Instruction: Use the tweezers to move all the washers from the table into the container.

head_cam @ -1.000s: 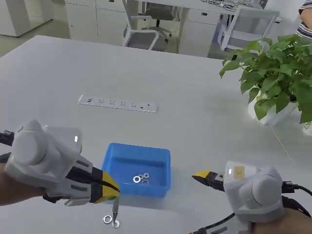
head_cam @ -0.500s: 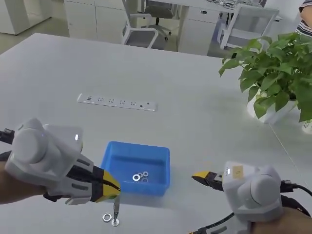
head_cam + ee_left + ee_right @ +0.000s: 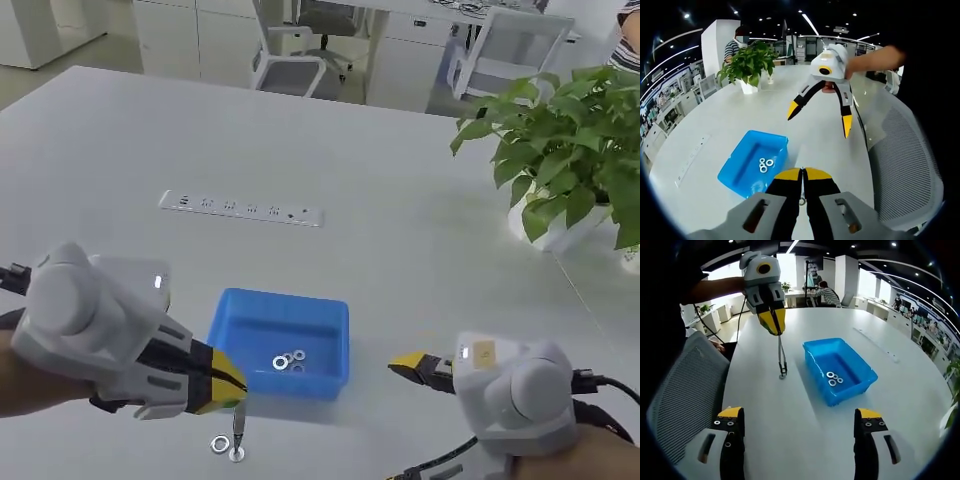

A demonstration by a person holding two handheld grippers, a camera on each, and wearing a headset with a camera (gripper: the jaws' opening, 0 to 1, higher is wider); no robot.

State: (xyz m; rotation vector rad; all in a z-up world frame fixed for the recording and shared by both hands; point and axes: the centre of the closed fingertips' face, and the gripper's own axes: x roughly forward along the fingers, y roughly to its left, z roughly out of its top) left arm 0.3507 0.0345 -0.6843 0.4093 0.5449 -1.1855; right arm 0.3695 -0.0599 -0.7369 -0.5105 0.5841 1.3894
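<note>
A blue container sits on the white table and holds a few washers. In front of it, two washers lie on the table. My left gripper is shut on the tweezers, which point down with their tips at those loose washers. In the left gripper view the tweezers run between the closed jaws, beside the container. My right gripper hovers open to the right of the container, holding nothing. The right gripper view shows the tweezers touching a washer left of the container.
A white power strip lies farther back on the table. A potted plant stands at the right edge. Office chairs and desks are beyond the far edge. A grey mesh chair is close to the table's near side.
</note>
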